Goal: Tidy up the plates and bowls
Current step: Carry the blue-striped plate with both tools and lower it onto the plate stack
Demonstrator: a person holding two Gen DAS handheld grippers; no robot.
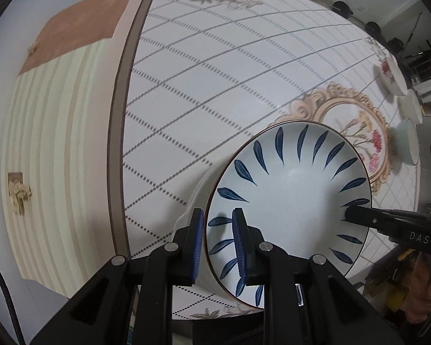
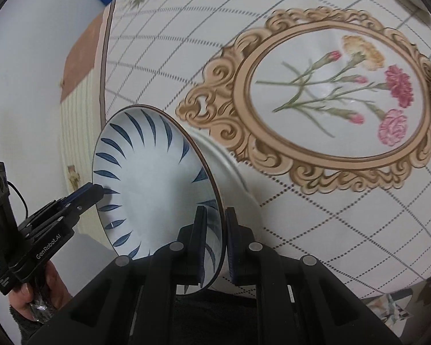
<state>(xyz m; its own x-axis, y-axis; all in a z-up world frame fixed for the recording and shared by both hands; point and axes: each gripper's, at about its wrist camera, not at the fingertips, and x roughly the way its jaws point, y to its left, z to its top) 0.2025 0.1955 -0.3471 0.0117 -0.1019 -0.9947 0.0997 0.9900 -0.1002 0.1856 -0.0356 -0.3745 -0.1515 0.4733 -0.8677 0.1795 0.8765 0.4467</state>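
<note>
White porcelain with dark blue leaf strokes, the bowl (image 1: 290, 198) hung tilted above the desk (image 1: 215, 86), beside the gold-framed carnation print (image 2: 330, 97) on the cloth. The left claw (image 1: 218, 247) pinched the rim, one finger inside and one outside. The right claw (image 2: 215, 244) gripped the opposite rim the same way. More pale dishes (image 1: 408, 141) sat well apart along the far desk edge in the left wrist view.

White bowl (image 1: 290, 198) rimmed brown with dark blue leaf strokes; white tablecloth (image 2: 316, 215) gridded in dotted grey, bearing a tan scrolled frame (image 2: 324, 97) around pink, red and yellow carnations.
</note>
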